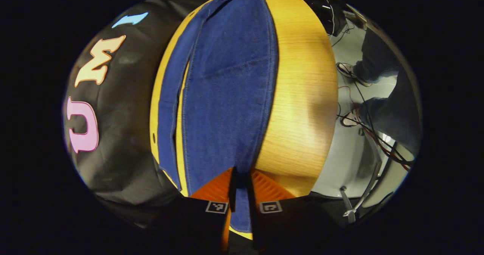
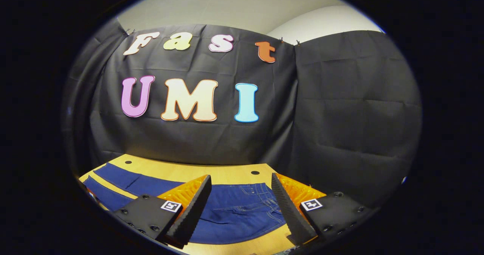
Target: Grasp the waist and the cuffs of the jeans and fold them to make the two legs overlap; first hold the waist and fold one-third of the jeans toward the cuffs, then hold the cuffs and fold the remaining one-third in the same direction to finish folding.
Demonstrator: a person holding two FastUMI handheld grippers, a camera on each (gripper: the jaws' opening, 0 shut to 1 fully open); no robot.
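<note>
Jeans [image 1: 227, 96] cuff edge pinched by left gripper [image 1: 241, 188]; right gripper [image 2: 240, 206] spread above waist.

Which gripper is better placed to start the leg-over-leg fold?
Left. The left gripper looks already shut on the jeans at the cuff end; the right gripper hangs open above the waist.
</note>
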